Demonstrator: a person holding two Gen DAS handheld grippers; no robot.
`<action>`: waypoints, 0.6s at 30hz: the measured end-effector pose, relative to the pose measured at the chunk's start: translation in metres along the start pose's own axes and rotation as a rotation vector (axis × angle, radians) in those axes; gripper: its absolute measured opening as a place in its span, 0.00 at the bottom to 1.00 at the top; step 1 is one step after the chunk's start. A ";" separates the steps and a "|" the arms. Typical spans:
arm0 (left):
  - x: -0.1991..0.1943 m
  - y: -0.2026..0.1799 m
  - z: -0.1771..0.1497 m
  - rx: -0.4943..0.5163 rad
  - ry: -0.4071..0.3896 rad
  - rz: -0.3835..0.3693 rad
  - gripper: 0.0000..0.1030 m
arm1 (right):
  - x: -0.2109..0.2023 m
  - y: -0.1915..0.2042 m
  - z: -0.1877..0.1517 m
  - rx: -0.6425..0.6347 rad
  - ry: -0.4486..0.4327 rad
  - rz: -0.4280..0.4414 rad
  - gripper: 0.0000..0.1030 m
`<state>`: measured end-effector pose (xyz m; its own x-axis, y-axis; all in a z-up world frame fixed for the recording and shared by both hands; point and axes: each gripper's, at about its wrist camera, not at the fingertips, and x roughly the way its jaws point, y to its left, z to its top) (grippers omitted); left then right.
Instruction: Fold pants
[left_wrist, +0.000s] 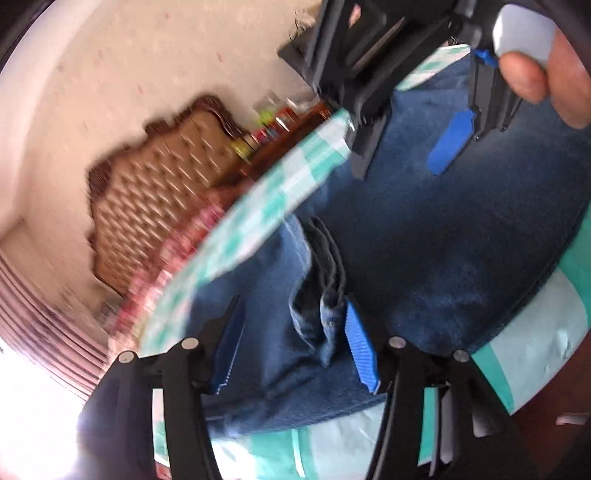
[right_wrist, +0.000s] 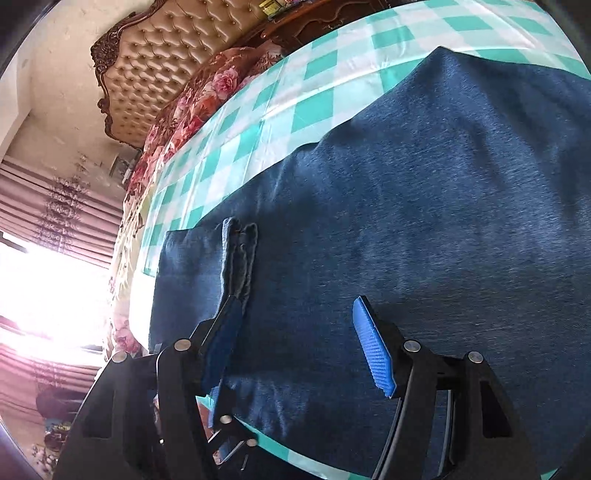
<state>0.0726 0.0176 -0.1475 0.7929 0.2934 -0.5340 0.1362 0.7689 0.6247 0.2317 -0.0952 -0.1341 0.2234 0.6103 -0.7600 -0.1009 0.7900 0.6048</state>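
Note:
Dark blue jeans (left_wrist: 443, 240) (right_wrist: 424, 184) lie folded on a table with a green and white checked cloth (right_wrist: 317, 66) (left_wrist: 258, 218). The leg hems (left_wrist: 321, 295) (right_wrist: 240, 251) lie stacked on top near the left end. My left gripper (left_wrist: 293, 352) is open, low over the jeans, with the bunched hems between its blue pads (left_wrist: 360, 350) and the pads apart from each other. My right gripper (right_wrist: 297, 347) is open just above the flat denim, its left finger (right_wrist: 221, 343) beside the hems. In the left wrist view the right gripper (left_wrist: 406, 147) shows at the top, held by a person's fingers (left_wrist: 528, 74).
Beyond the table's far edge stand a bed with floral bedding (right_wrist: 207, 92) and a tufted beige headboard (right_wrist: 166, 55). A dark wooden cabinet (left_wrist: 280, 125) carries small items. Striped curtains (right_wrist: 59, 229) and a bright window (right_wrist: 44, 295) are at the left.

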 end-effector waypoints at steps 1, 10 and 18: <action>0.001 0.001 -0.002 -0.006 0.005 -0.020 0.53 | 0.002 0.002 0.001 -0.003 0.008 0.004 0.61; 0.004 0.025 0.000 -0.129 -0.035 -0.138 0.16 | 0.018 0.027 0.011 0.014 0.099 0.054 0.61; -0.007 0.063 0.006 -0.232 -0.074 -0.162 0.15 | 0.051 0.048 0.024 0.088 0.204 0.150 0.67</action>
<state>0.0797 0.0606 -0.1008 0.8145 0.1208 -0.5675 0.1314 0.9143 0.3831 0.2613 -0.0280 -0.1380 0.0111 0.7266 -0.6869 -0.0313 0.6869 0.7261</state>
